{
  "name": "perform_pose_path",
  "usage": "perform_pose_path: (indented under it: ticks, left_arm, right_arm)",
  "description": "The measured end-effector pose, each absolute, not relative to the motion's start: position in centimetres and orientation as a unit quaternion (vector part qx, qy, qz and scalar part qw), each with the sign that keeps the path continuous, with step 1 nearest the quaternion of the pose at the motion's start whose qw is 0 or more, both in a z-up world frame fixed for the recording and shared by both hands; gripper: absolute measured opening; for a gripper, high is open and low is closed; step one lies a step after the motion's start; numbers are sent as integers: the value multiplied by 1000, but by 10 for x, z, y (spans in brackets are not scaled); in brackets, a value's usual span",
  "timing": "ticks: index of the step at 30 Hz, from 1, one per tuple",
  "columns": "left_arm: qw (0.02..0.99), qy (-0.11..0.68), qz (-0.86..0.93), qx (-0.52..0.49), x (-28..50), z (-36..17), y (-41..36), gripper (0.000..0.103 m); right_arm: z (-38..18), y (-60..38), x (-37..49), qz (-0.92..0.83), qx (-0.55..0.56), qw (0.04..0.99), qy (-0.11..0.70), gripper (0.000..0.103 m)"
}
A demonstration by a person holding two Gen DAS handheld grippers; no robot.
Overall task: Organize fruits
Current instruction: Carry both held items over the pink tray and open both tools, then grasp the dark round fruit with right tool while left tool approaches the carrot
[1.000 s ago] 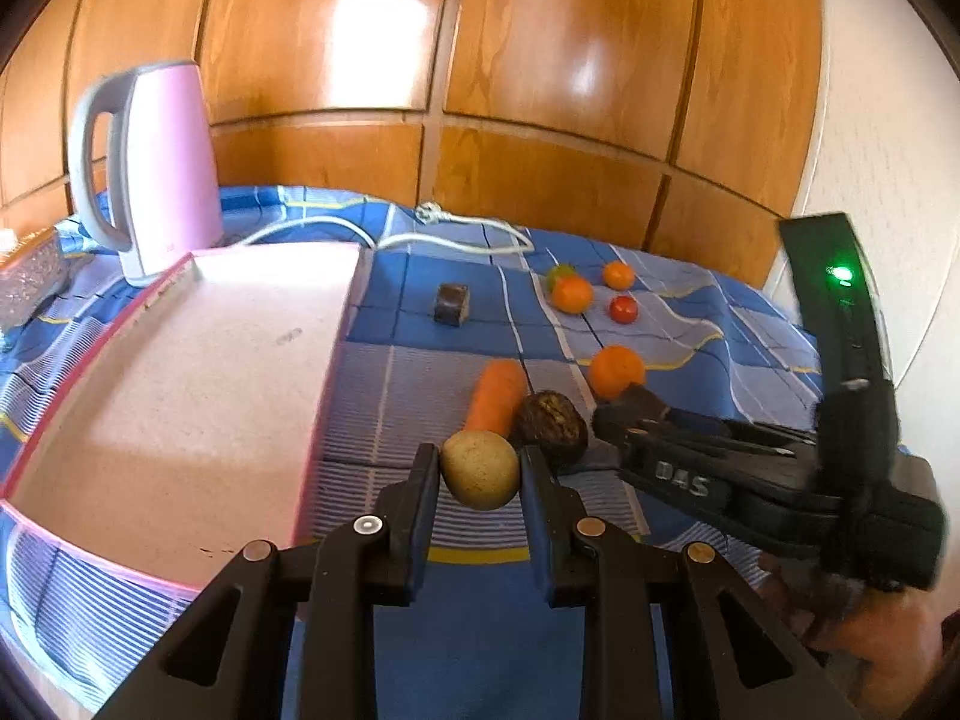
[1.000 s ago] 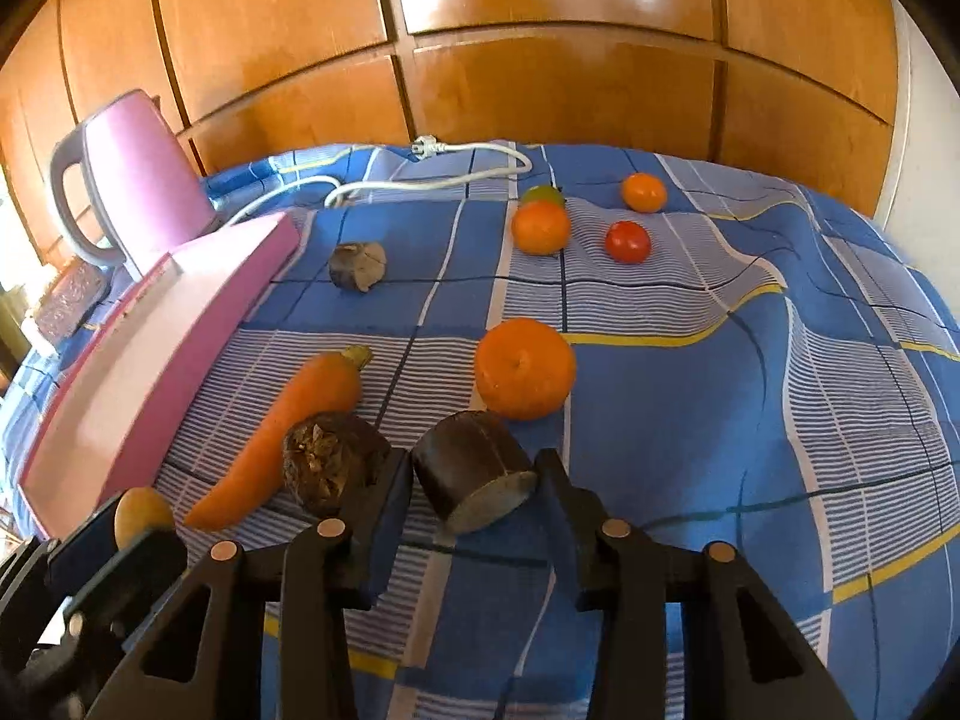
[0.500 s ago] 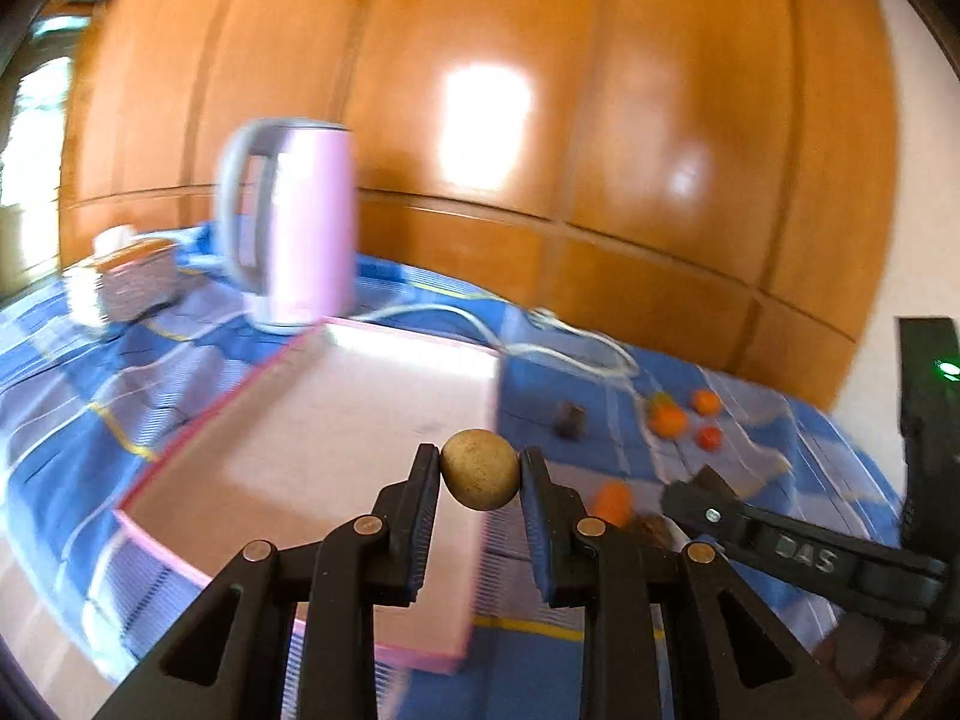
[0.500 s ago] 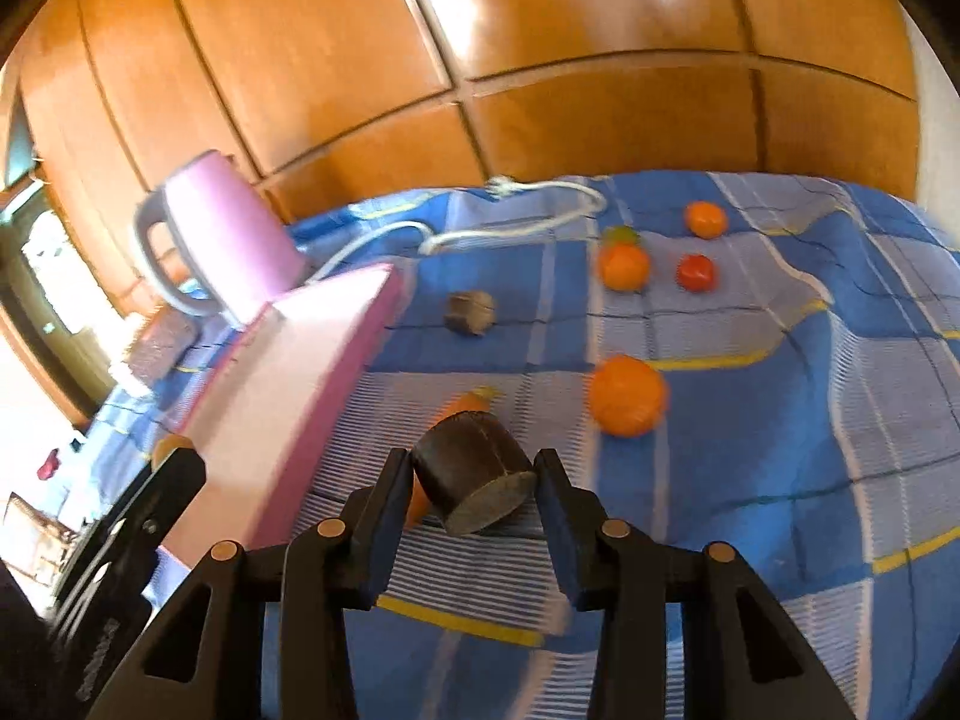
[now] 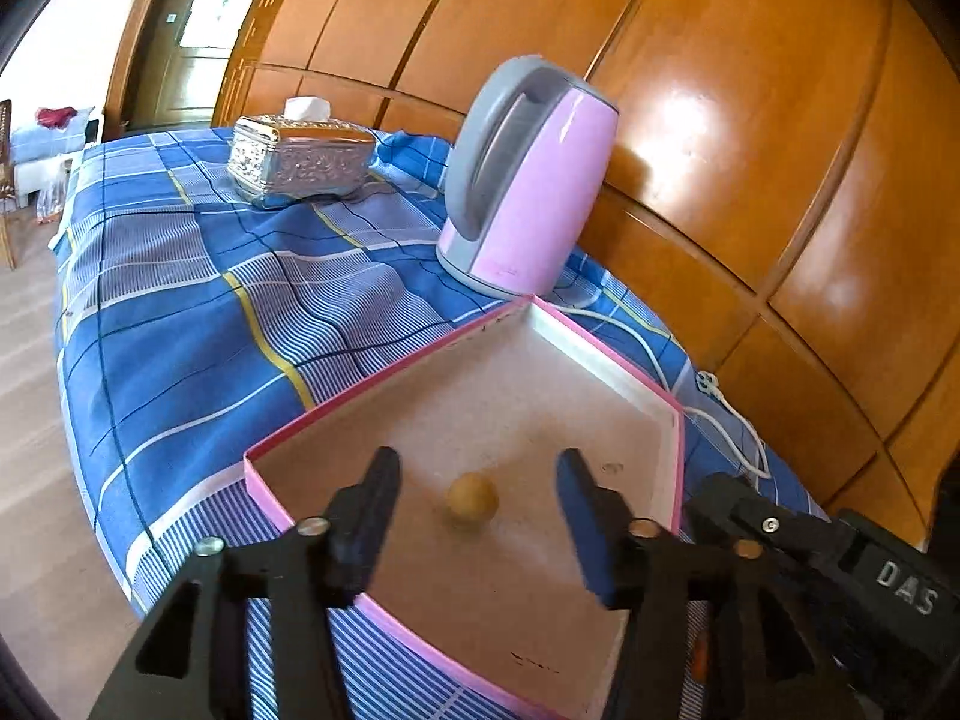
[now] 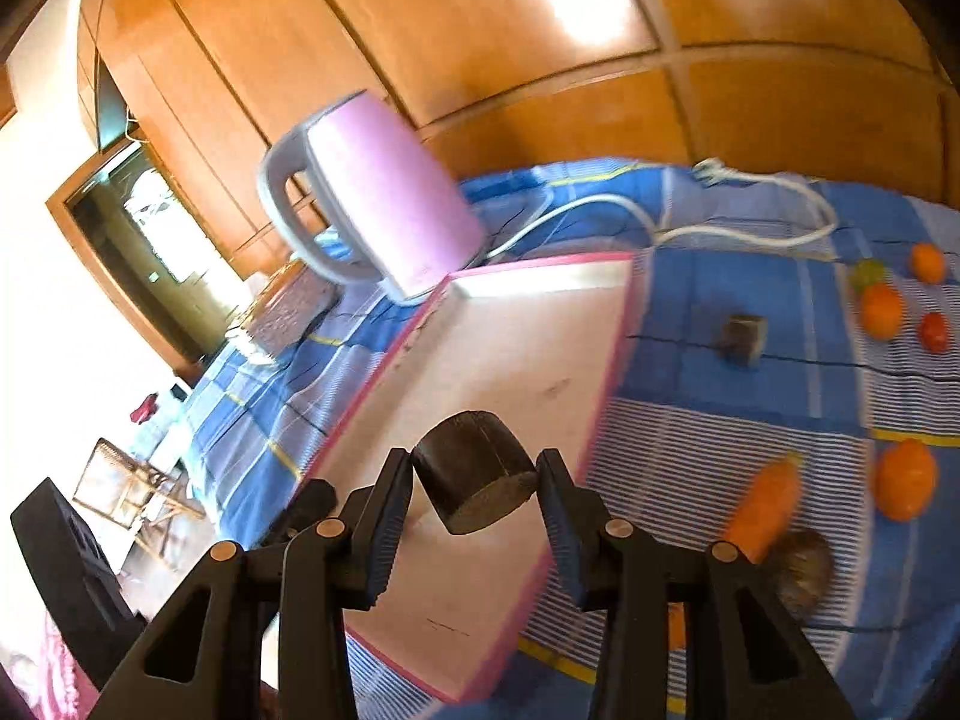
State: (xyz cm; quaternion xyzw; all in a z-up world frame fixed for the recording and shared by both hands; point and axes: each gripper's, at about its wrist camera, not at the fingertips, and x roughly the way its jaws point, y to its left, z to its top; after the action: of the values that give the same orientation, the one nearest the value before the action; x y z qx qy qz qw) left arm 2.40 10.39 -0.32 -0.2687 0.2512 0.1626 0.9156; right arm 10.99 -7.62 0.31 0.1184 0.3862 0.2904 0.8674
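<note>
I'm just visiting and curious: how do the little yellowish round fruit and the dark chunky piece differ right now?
The yellowish round fruit lies loose on the pink tray floor, between the open left gripper fingers, which have just been opening. The dark chunky piece is clamped in the right gripper, held above the tray. The fruit is pale and ball-shaped; the piece is dark with a flat cut face. Both are at the tray.

One kettle [image 6: 384, 204], one tray [image 6: 600, 372], one carrot [image 6: 765, 510], three oranges [image 6: 905, 480], one tomato [image 6: 934, 332], two dark chunks [image 6: 744, 339].
</note>
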Motion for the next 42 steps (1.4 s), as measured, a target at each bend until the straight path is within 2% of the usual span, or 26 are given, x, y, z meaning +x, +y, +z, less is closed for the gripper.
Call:
perform_pose_path:
  ticks: [4,6,16,26,35,42]
  left_arm:
    - [914,259,160,-270,27,-3,105,64]
    - [914,257,161,-269,27,-2,104,67]
    - [933,241,160,-214,26,4,83,80]
    - [950,245,109,-158,27,6,56,82]
    - [958,256,57,-120,28,6,32,85]
    - [960,270,-5,-72,28,4,3,88]
  right_arm:
    - [0,-76,105,289,109,869,386,46]
    - [-1,-81,101,282,101,873,385,53]
    - [-4,-134,70,202,22,907,369,54]
    - [-22,-199,59,118,39,921,370,54]
    - [-34,-245,66,41,125,918,373,54]
    - [-54,-257,79,-4,143,897,418,54]
